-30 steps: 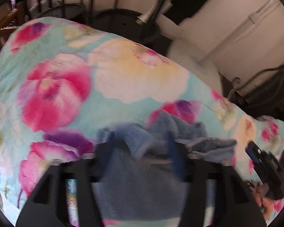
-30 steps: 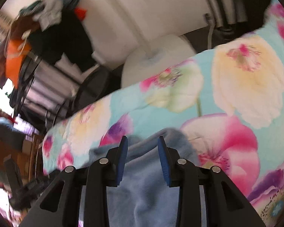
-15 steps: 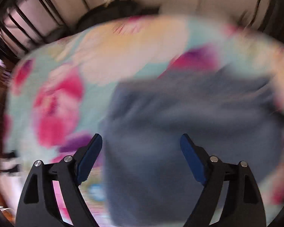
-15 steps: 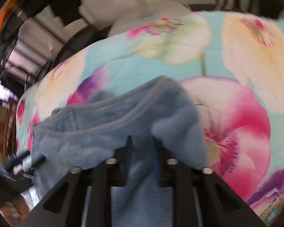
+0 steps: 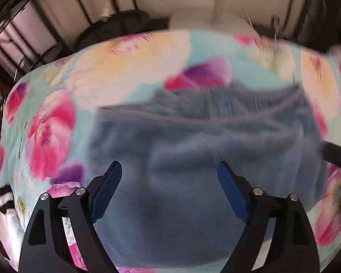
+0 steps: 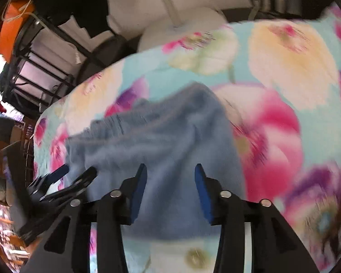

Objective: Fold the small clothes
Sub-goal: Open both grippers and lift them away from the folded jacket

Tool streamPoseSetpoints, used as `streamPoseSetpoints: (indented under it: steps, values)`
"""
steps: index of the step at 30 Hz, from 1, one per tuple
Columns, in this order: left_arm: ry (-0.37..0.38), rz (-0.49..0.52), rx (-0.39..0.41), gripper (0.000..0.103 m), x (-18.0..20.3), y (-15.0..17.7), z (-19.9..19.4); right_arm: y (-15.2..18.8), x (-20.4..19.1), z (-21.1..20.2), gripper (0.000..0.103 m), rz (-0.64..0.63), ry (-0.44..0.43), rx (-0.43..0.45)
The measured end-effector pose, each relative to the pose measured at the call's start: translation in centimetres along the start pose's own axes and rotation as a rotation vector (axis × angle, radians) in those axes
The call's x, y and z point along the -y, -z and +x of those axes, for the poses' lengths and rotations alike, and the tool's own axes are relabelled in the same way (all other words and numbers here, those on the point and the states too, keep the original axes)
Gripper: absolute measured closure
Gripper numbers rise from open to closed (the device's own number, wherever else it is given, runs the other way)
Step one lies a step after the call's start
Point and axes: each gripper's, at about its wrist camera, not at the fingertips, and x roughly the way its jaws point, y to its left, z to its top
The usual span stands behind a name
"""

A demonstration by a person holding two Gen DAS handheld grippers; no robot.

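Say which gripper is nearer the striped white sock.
Left. The left gripper hovers over the blue fleece garment near the sock; the right gripper, jaws opening with fleece between them, is over its far side.

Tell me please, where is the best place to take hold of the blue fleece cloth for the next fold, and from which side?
Probably the grey-trimmed far edge of the blue fleece cloth. It lies raised and wrinkled on the floral blanket, so a finger can slip under it. Come from above at the far side. The left tool is open above the flat middle, where little can be pinched.
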Motion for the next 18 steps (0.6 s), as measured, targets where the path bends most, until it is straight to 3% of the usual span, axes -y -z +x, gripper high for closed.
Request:
streamPoseSetpoints:
  steps: [4, 6, 7, 10, 12, 15, 18]
  values:
    - [-0.059, 0.097, -0.001, 0.019, 2.9, 0.7, 2.3, 4.6, 3.5, -4.2, 0.05, 0.163, -0.087, -0.017]
    - [-0.189, 0.159, 0.022, 0.004, 4.0, 0.8, 3.3, 6.6, 4.9, -6.0, 0.044, 0.237, -0.152, -0.014]
    - [-0.219, 0.17, 0.031, 0.004, 4.1, 0.9, 3.8, 7.6, 5.6, -6.8, 0.043, 0.265, -0.168, -0.012]
    - [-0.197, 0.119, 0.026, 0.004, 3.3, 1.1, 3.1, 9.6, 7.1, -9.1, 0.042, 0.289, -0.144, 0.028]
    - [-0.172, 0.127, 0.074, 0.006, 3.3, 1.6, 0.2, 10.5, 7.6, -10.2, 0.042, 0.304, -0.141, 0.063]
    - [-0.068, 0.153, 0.144, 0.005, 3.7, 3.7, -4.0, 11.9, 8.3, -11.7, 0.041, 0.324, -0.153, 0.104]
    - [-0.044, 0.151, 0.106, 0.005, 4.1, 6.2, -5.5, 14.1, 8.6, -12.3, 0.038, 0.341, -0.129, 0.117]
